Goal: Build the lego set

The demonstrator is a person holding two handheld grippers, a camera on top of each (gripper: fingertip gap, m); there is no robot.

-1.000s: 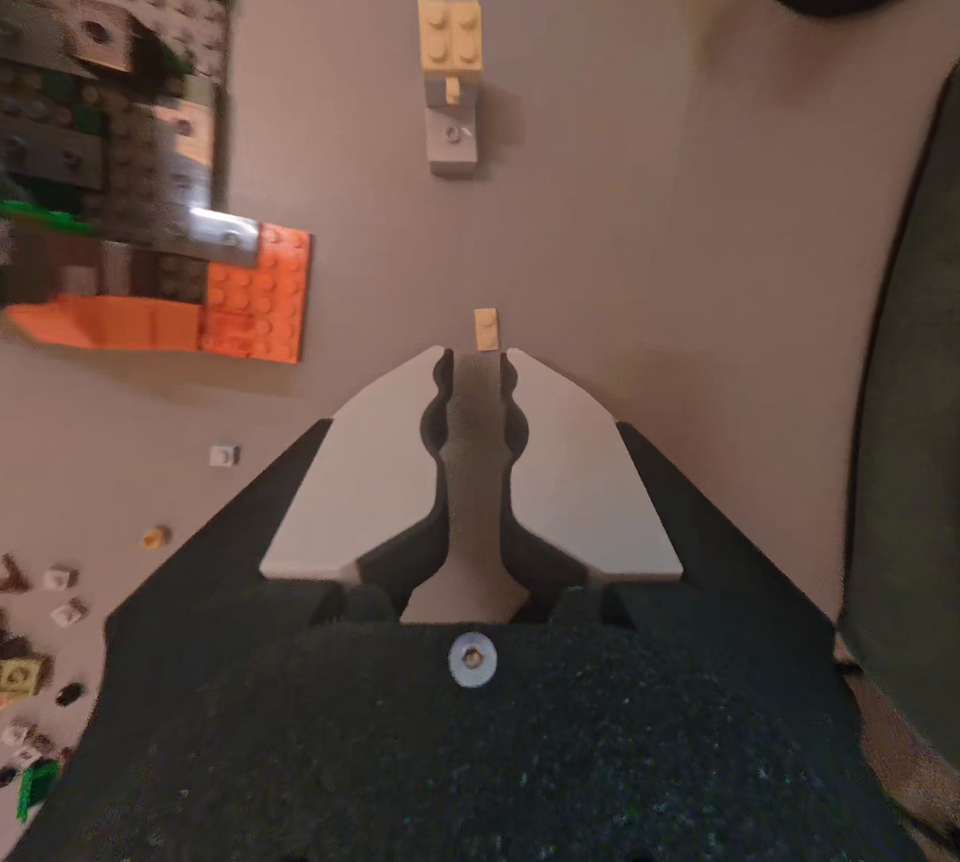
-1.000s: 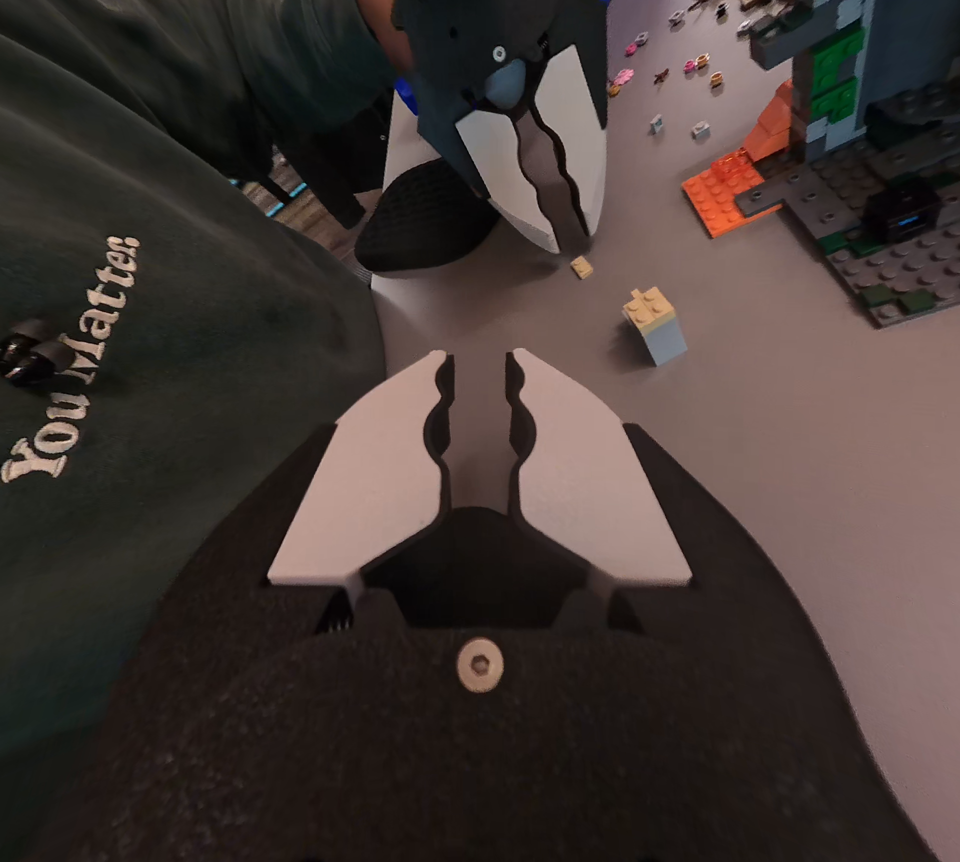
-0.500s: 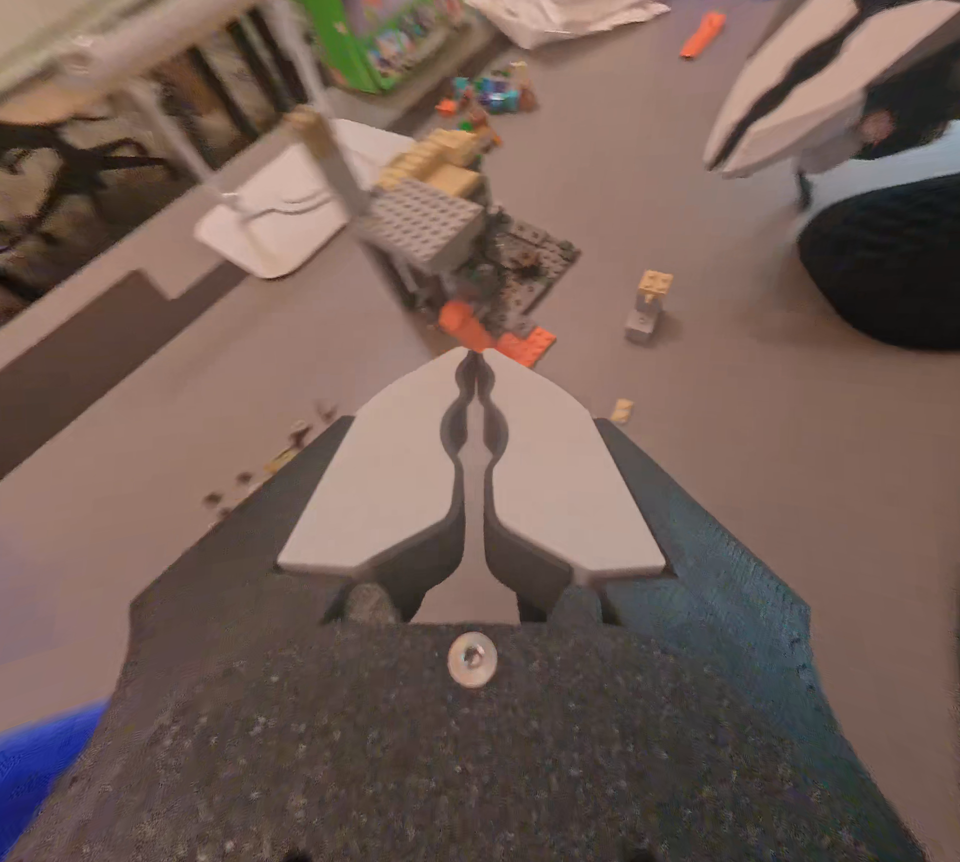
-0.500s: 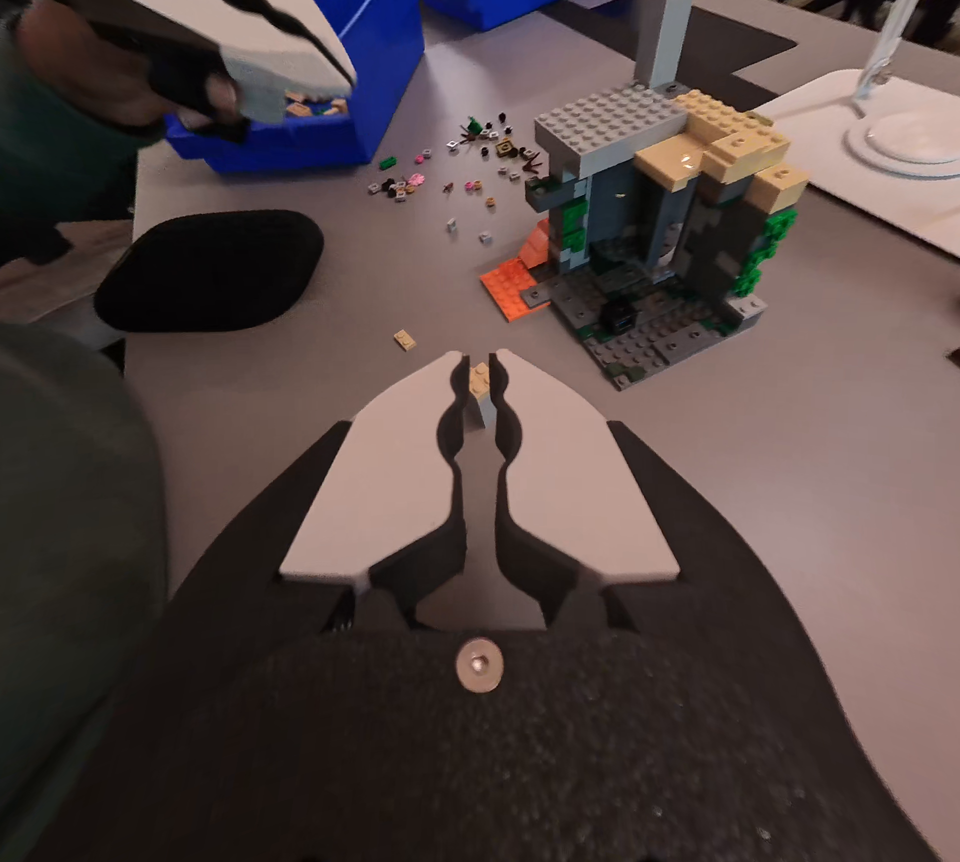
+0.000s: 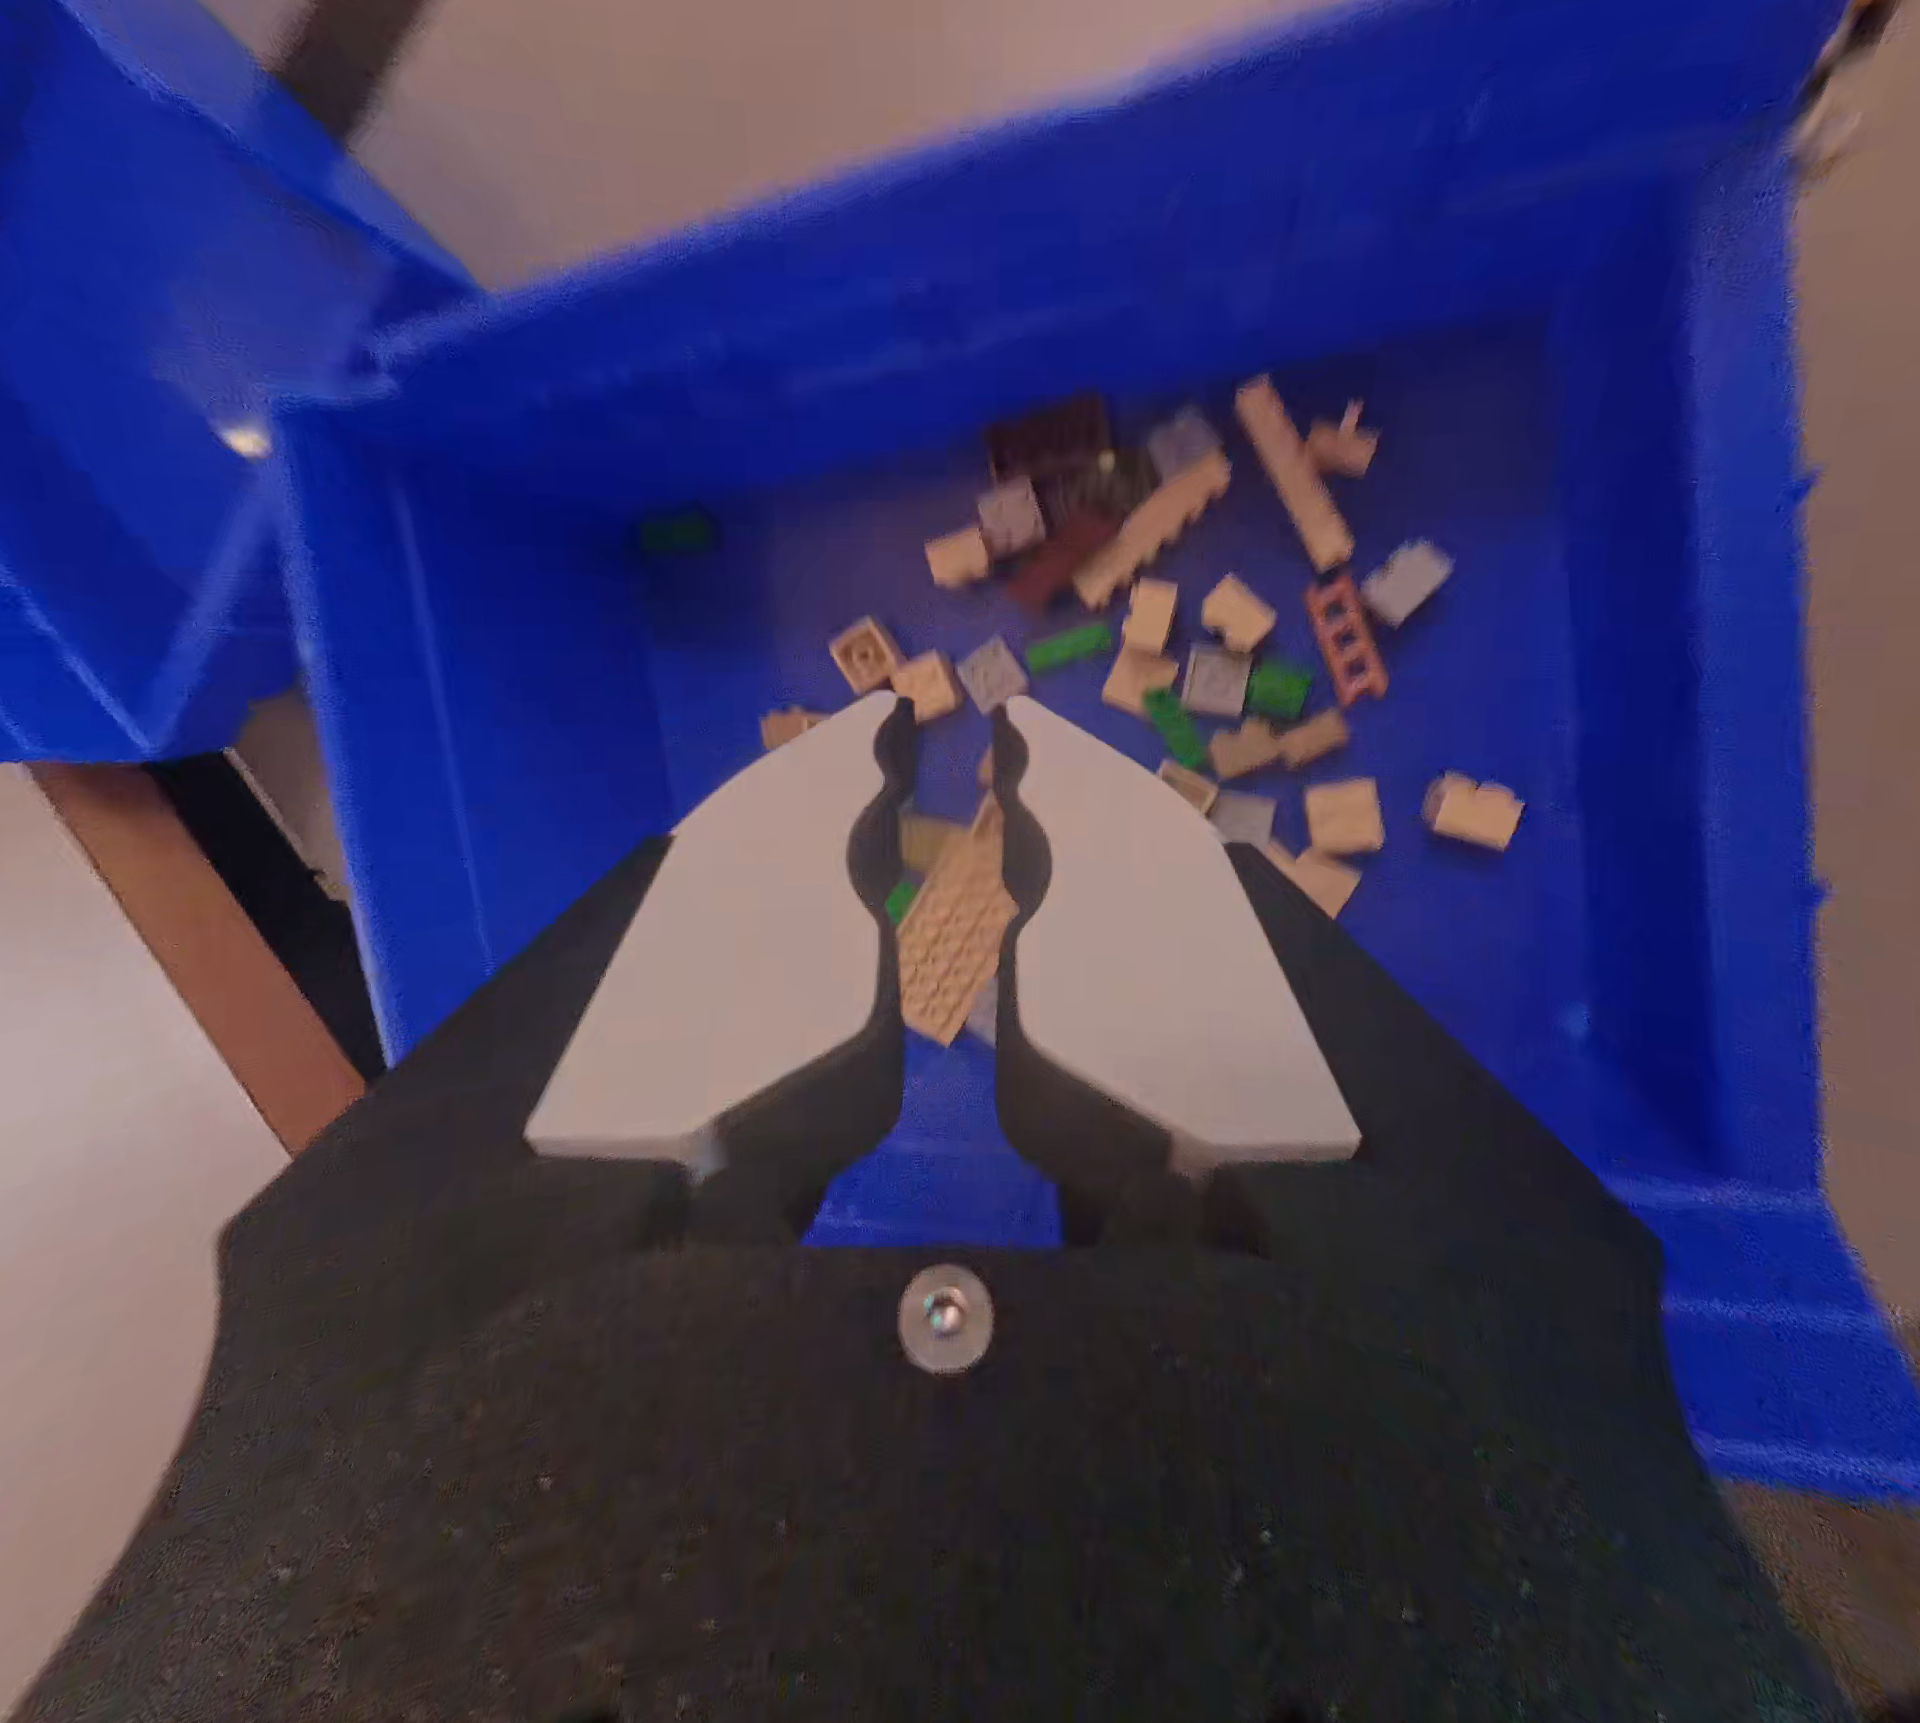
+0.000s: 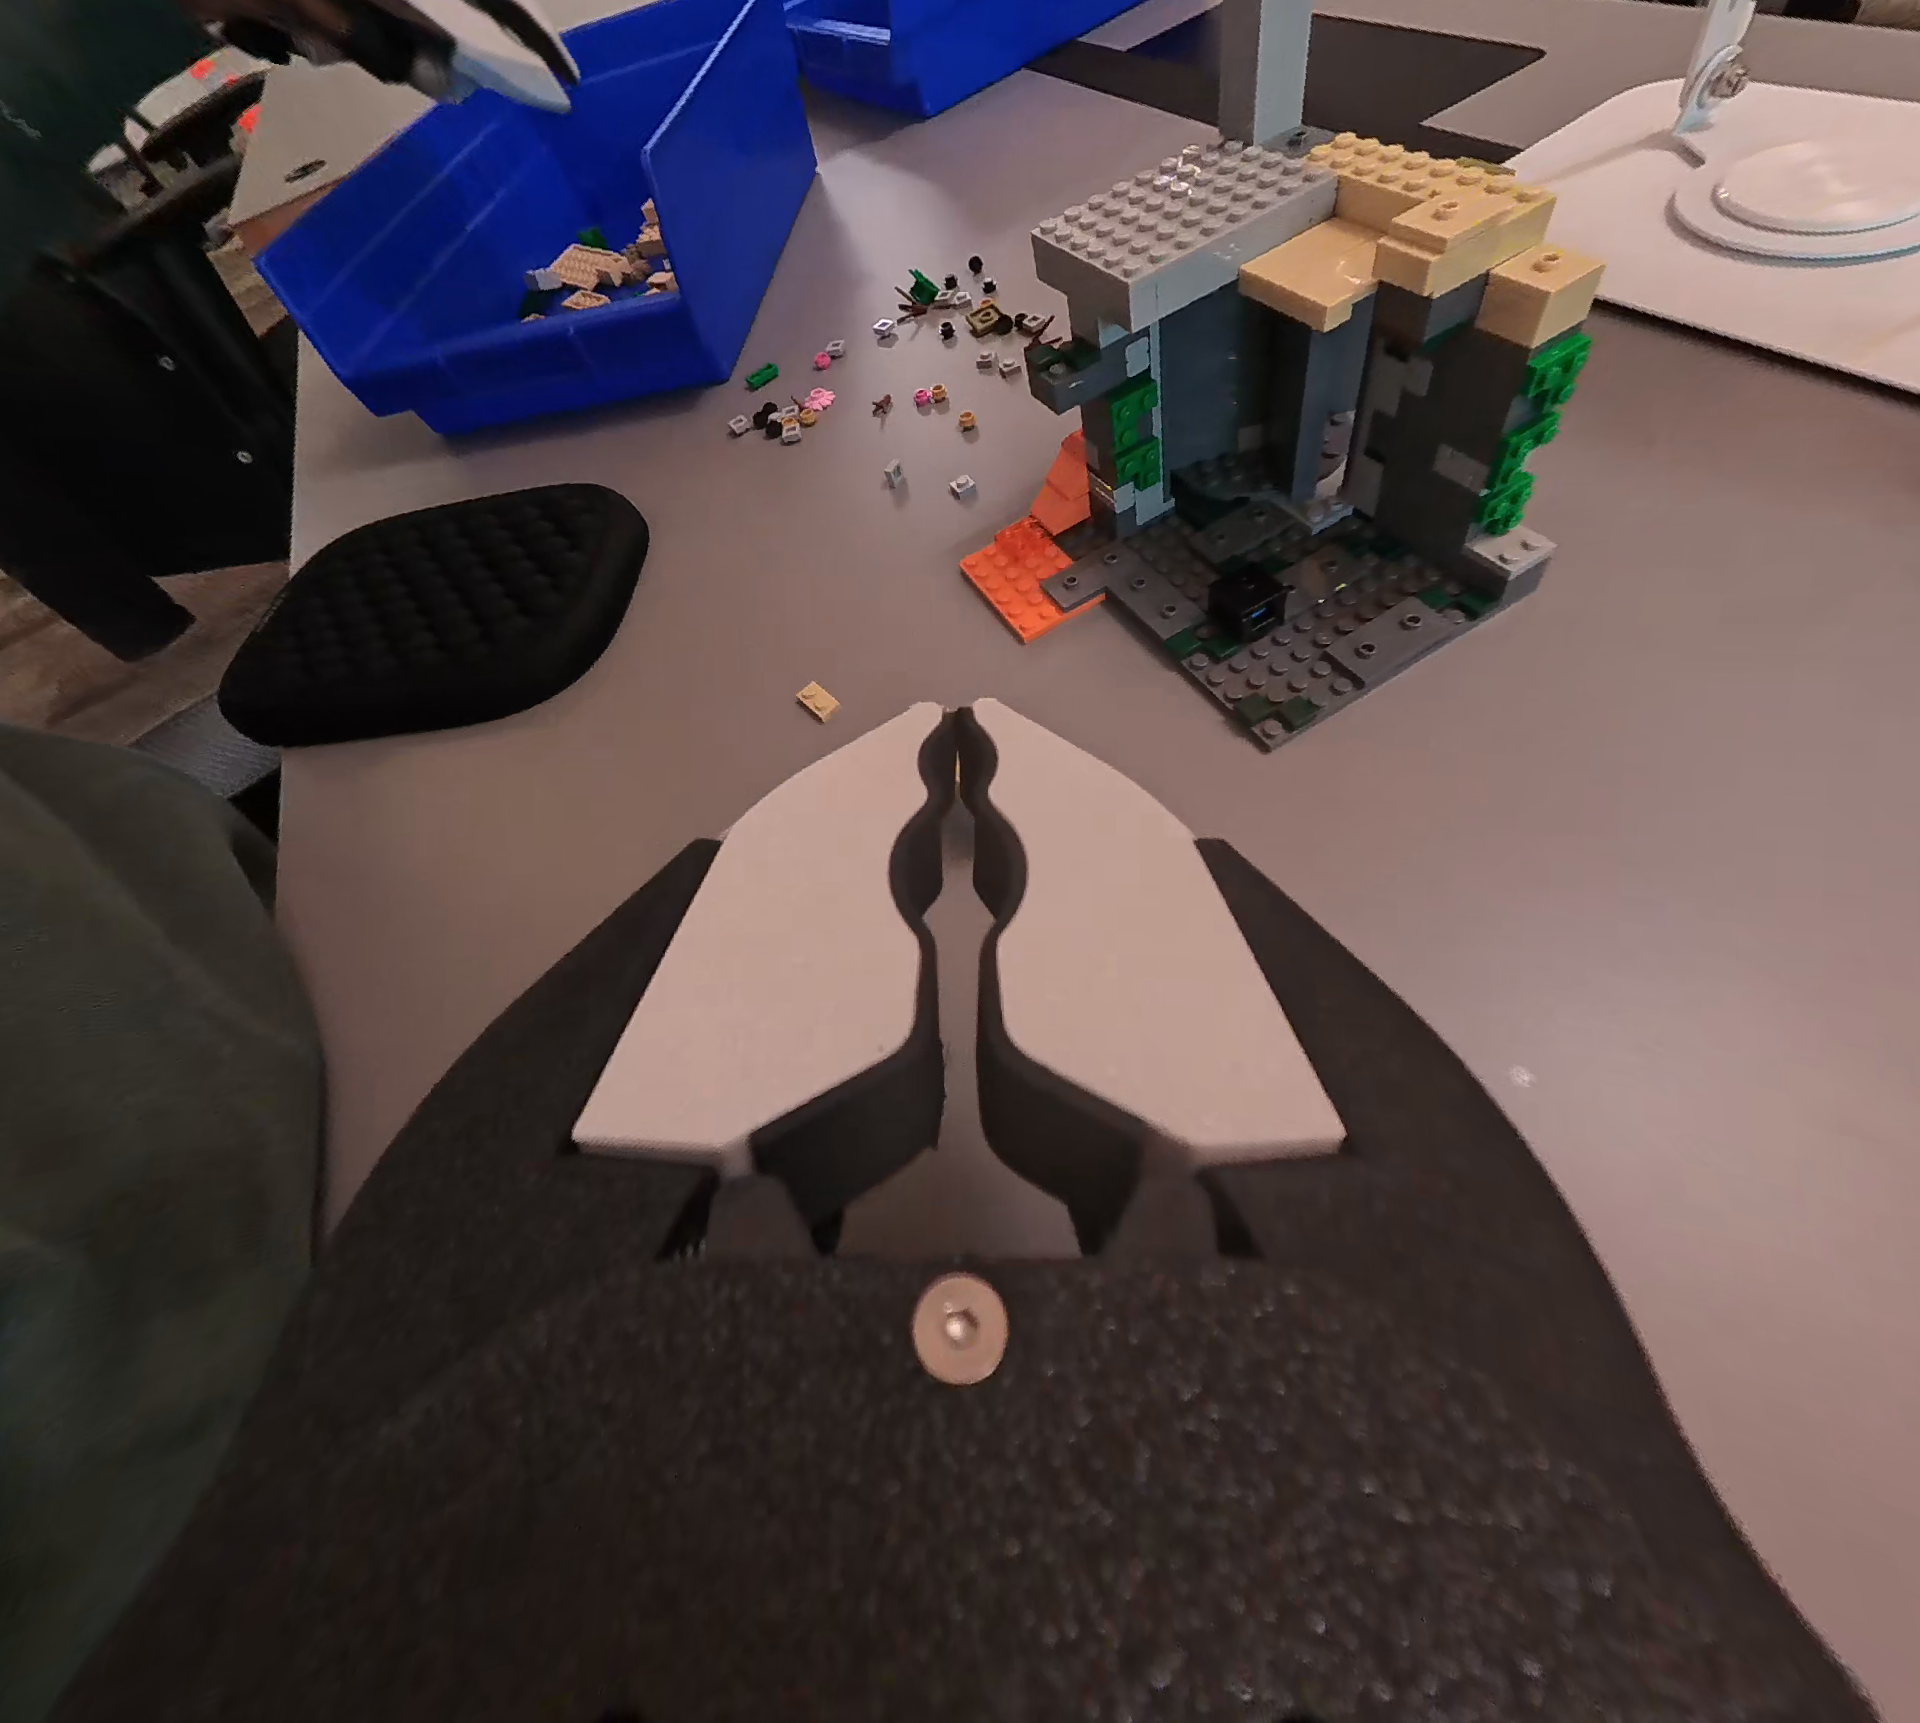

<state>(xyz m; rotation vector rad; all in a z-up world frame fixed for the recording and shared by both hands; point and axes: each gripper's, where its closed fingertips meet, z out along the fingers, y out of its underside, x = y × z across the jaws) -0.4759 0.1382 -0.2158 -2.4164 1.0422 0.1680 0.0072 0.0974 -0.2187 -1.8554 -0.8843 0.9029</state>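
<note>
The right claw (image 6: pixel 957 715) hangs over the grey desk (image 6: pixel 1558 894) with its fingertips closed together; whether anything is pinched between them cannot be told. Just to its left lies a small tan plate (image 6: pixel 819 701). Ahead stands a toy-brick building (image 6: pixel 1309 416), loose small pieces (image 6: pixel 894 385) beside it. The left claw (image 6: pixel 520 75) hovers above a blue bin (image 6: pixel 499 364) holding tan bricks; a black padded armrest (image 6: pixel 436 608) lies nearer.

Blue bin (image 6: pixel 540 364), black pad (image 6: pixel 436 603), white lamp base (image 6: pixel 1797 208)
</note>
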